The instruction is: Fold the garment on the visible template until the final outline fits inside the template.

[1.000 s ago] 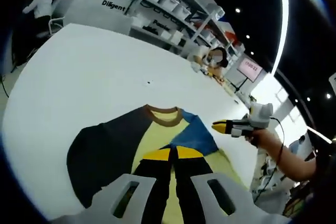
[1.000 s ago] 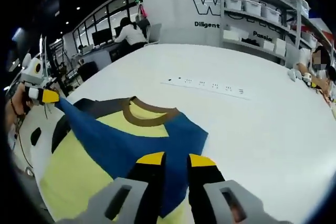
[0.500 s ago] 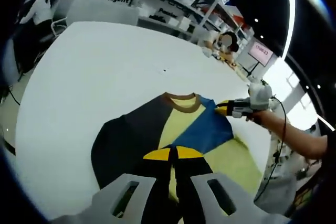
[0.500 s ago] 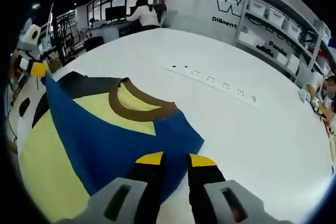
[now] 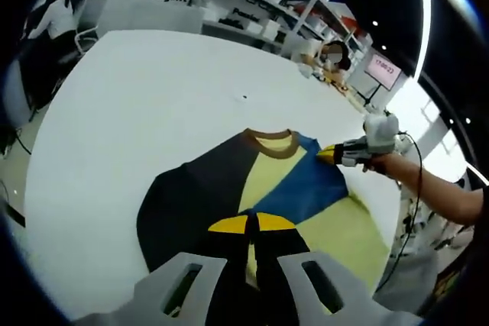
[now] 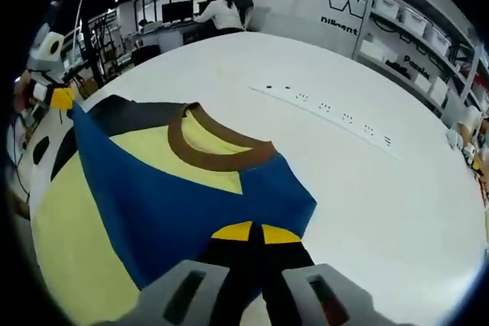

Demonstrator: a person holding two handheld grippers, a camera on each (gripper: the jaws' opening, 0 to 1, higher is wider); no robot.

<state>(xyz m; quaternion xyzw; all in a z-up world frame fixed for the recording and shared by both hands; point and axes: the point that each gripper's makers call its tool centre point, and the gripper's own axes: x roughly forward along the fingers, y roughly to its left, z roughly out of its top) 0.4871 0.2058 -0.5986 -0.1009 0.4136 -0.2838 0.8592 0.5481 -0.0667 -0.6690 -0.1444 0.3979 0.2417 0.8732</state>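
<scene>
My left gripper and right gripper, both clenched on the yellow, blue and black T-shirt, on the white table.

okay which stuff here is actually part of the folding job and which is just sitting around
Part of the job: the t-shirt, the left tool, the right tool, the white table.

Just around: wall shelves with bins, a seated person at a desk.

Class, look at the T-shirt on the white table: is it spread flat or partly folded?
Partly folded. The T-shirt's blue sleeve side lies drawn across its yellow front, with both tongs, left and right, shut on the fabric.
</scene>
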